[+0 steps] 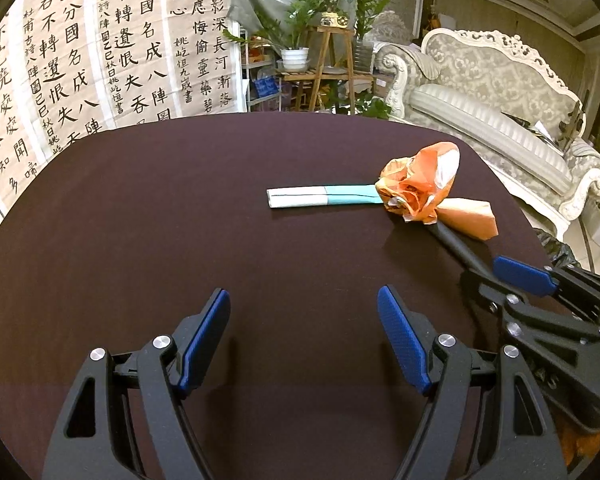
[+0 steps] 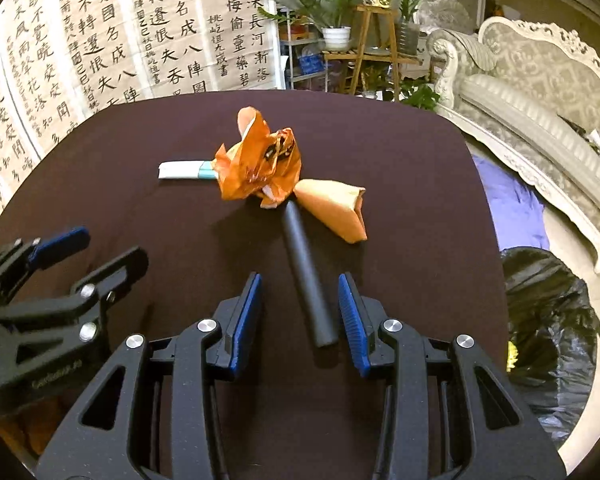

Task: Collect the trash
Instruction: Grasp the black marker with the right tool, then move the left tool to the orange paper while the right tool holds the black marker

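Note:
A crumpled orange wrapper (image 1: 418,186) (image 2: 260,166) lies on the dark table (image 1: 180,220) (image 2: 400,184), with a folded orange paper piece (image 1: 470,216) (image 2: 336,210) to its right and a folded white and teal paper strip (image 1: 324,197) (image 2: 184,170) to its left. A black tube (image 2: 309,276) (image 1: 458,246) lies pointing at the wrapper. My right gripper (image 2: 300,312) (image 1: 496,276) is open, its jaws either side of the tube's near end. My left gripper (image 1: 304,340) (image 2: 100,248) is open and empty, well short of the trash.
A black trash bag (image 2: 548,320) (image 1: 560,248) stands open off the table's right edge. A white ornate sofa (image 1: 500,92) is at the right, a plant stand (image 1: 324,60) behind, and calligraphy sheets (image 1: 80,60) hang at the left.

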`<state>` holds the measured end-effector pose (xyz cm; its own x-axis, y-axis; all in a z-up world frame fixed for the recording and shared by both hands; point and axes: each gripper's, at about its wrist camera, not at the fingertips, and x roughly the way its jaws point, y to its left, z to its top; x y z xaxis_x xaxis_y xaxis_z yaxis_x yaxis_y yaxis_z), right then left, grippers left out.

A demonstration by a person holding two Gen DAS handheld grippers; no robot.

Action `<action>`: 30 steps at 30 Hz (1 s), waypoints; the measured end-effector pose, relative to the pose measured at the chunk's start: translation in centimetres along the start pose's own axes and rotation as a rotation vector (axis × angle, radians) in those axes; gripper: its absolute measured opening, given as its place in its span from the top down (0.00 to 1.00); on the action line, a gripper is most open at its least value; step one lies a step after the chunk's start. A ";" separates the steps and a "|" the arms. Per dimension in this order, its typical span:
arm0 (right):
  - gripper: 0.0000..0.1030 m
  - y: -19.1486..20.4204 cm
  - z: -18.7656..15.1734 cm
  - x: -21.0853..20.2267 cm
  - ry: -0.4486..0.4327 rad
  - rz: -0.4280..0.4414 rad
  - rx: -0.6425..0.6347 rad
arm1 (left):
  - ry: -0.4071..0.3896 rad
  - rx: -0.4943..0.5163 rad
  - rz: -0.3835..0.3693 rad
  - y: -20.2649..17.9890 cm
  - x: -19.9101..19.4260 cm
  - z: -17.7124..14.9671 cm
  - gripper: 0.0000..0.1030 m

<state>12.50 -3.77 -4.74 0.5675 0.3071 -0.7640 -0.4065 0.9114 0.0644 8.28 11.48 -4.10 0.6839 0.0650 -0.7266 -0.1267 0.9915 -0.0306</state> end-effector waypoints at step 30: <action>0.88 -4.7 -0.8 -0.4 -0.016 -0.103 0.162 | -0.020 0.131 -0.068 -3.8 1.5 1.8 0.28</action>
<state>13.60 -8.37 -5.26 0.6118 0.2133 -0.7617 -0.2258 0.9700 0.0902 11.08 7.98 -3.86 0.7022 -0.0015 -0.7120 0.0140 0.9998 0.0117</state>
